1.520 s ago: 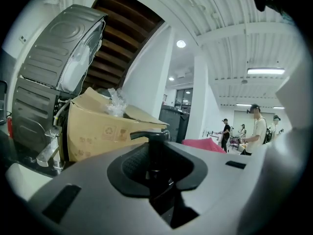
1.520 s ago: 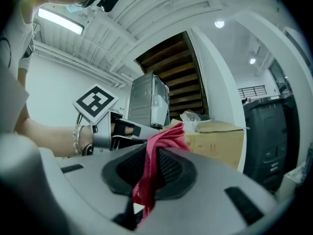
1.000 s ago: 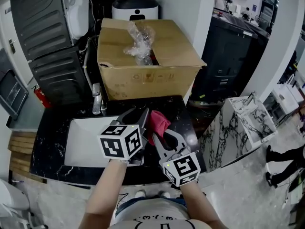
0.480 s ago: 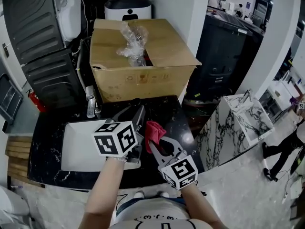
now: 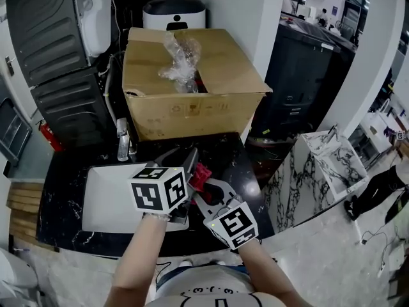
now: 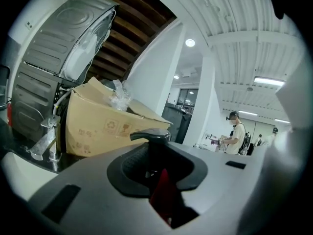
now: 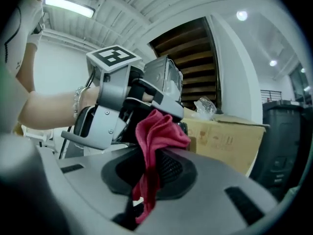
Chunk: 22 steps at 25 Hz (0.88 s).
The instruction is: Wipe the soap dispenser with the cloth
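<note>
My left gripper point(image 5: 185, 163) is shut on the soap dispenser; its black pump head point(image 6: 149, 136) stands between the jaws in the left gripper view. The bottle's body is hidden by the jaws and the marker cube. My right gripper point(image 5: 206, 188) is shut on a red cloth point(image 5: 201, 174), bunched up above its jaws in the right gripper view point(image 7: 156, 136). The cloth presses against the right side of the left gripper point(image 7: 128, 106), and a strip of the cloth point(image 6: 162, 196) shows low between the left jaws. Both grippers hover over the black counter point(image 5: 238, 165).
A large open cardboard box point(image 5: 192, 88) with crumpled plastic wrap stands just behind. A white sink point(image 5: 105, 200) with a chrome faucet point(image 5: 123, 144) lies to the left. A marble-patterned stand point(image 5: 327, 158) is at the right; a person point(image 6: 238, 137) stands far off.
My right gripper has moved left and slightly down with the red cloth, bringing it up against the left gripper and the dispenser. The left gripper has stayed in place.
</note>
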Motion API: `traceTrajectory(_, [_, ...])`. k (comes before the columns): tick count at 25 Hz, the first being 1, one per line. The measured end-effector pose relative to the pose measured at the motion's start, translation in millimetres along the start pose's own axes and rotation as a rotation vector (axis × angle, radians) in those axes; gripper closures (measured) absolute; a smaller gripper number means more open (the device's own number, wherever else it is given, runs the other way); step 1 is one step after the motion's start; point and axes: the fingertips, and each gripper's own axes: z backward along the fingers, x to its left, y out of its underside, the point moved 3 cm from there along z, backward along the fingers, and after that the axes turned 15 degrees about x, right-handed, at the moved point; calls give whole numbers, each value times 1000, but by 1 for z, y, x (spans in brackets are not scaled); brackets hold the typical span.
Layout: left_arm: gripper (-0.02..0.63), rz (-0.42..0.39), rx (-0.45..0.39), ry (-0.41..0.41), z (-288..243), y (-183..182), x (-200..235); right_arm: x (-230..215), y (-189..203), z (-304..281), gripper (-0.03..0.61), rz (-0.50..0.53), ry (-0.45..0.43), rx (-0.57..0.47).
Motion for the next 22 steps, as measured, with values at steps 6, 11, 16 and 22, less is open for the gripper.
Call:
traceTrajectory(6, [518, 28, -11, -12, 0, -1, 13, -10, 23, -7, 525, -106, 22, 73])
traceTrajectory(11, [518, 17, -33, 3, -2, -4, 12, -19, 51, -6, 525, -165, 49, 159])
traceTrajectory(16, [520, -36, -69, 39, -6, -9, 7, -27, 70, 7, 525, -162, 51, 220])
traceTrajectory(22, [520, -195, -135, 109, 0, -11, 0, -43, 34, 50, 525, -165, 44, 38])
